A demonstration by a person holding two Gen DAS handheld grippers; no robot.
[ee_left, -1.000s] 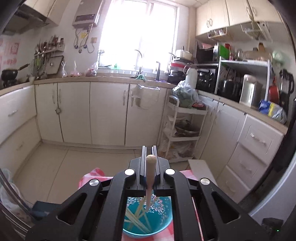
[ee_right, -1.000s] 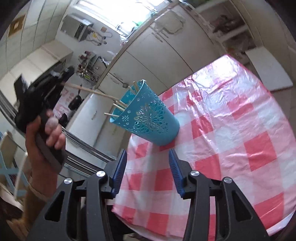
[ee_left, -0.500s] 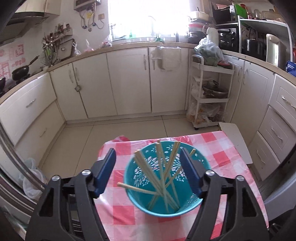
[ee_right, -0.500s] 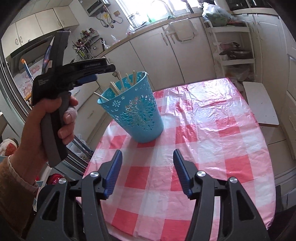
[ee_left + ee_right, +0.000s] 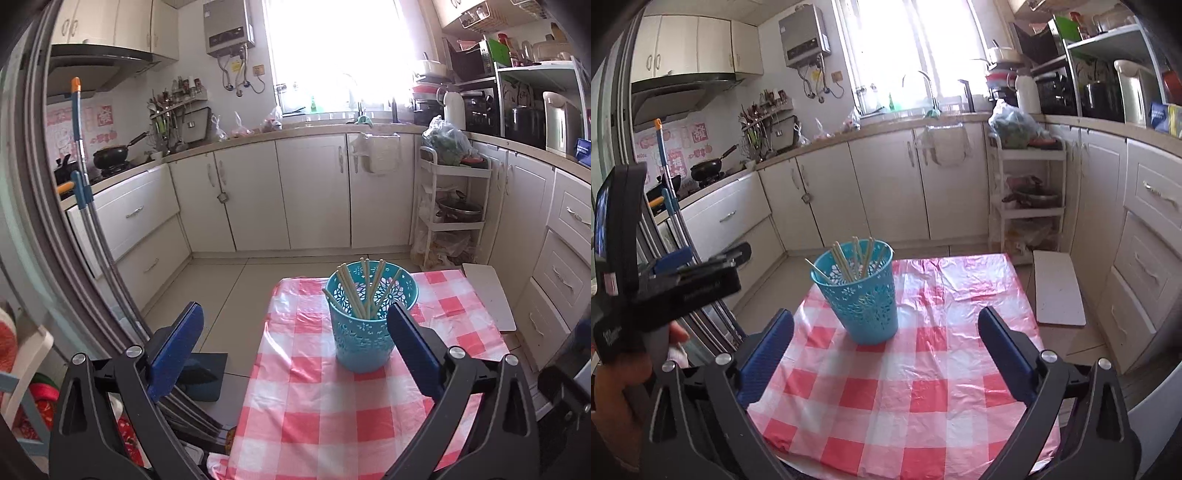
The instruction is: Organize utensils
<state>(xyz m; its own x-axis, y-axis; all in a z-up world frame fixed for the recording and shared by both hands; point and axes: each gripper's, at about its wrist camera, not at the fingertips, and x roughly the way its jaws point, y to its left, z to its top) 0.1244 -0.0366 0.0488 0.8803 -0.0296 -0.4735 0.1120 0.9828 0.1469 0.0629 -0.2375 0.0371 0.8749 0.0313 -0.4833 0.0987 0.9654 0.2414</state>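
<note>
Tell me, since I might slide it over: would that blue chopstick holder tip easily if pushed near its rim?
Probably: the blue holder is tall, narrows to a small base and looks like thin perforated plastic, so light. The chopsticks lean loosely and may shift.

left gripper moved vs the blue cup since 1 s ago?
Yes. The left gripper has backed away from the blue cup standing on the checked tablecloth; its jaws have just been opening, nothing between them, chopsticks in the cup.

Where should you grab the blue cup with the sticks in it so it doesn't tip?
Probably take the blue cup around its lower wall, coming in from the side. It stands upright, tapers toward its base, and the chopsticks poke out of the top, so a grip from above would hit them.
</note>
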